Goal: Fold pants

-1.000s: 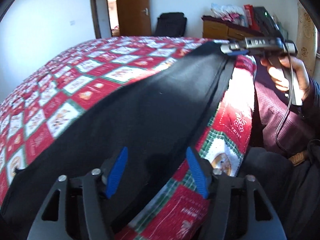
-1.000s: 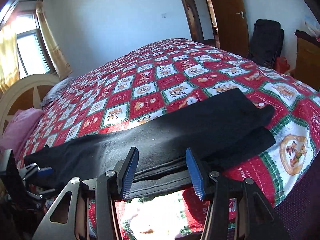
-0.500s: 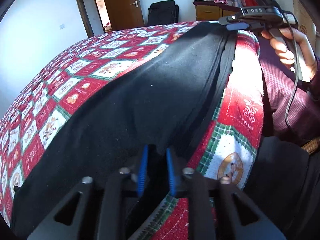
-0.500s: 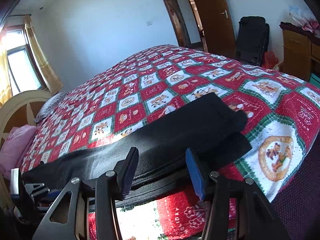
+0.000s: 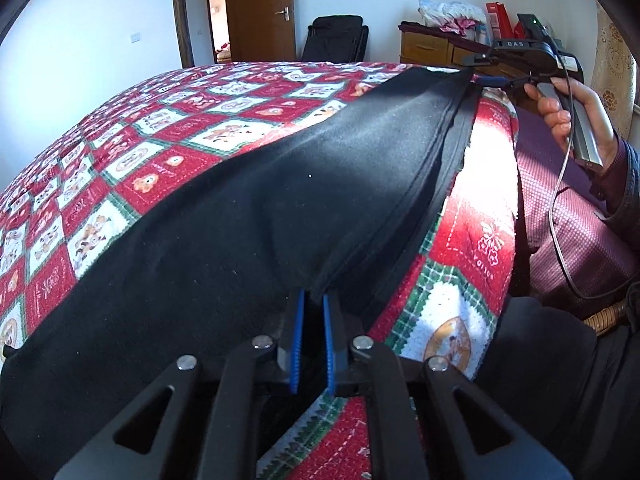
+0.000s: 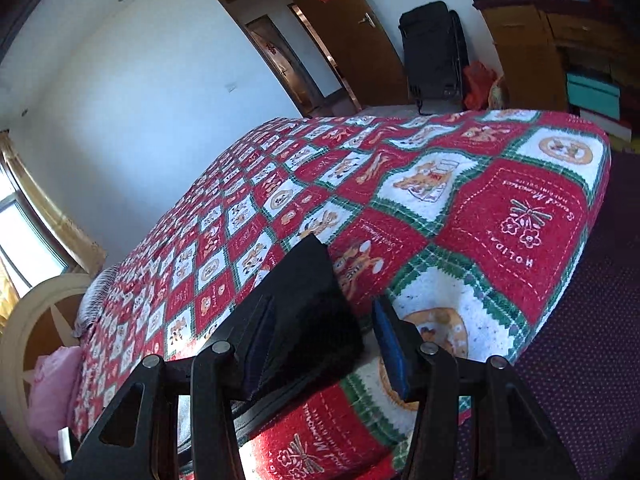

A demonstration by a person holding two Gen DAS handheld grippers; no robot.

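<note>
**Left tongs clamp the pants edge while the right tongs swing toward the leg ends**

A second ago the left tongs (image 5: 311,312) stood wide apart over the black cloth; they have since closed, and their blue pads (image 5: 298,340) now pinch a raised fold of the pants (image 5: 248,216) near the bed's near edge. The right tongs (image 6: 324,332) have slid along the bed from the middle of the garment to its far end and rolled, so their view is tilted. Their jaws have just been narrowing a little, yet they stand apart: the end of the pants (image 6: 308,300) lies between them, close against the left pad, with a clear gap to the right blue pad (image 6: 390,346), so nothing is gripped there.

In the left view the right tongs (image 5: 486,70) show at the far end of the garment, held by the person's hand (image 5: 576,116), a cable hanging from the handle.

The pants lie stretched lengthwise along the near edge of the bed, on a red, white and green checked blanket (image 5: 132,168), one dark layer over another with a seam running along the edge.

Beyond the bed stand a wooden door (image 6: 344,36), a black chair (image 6: 434,48) and a wooden dresser (image 5: 436,50). A pink pillow (image 6: 52,392) lies by the headboard (image 6: 24,320).
</note>
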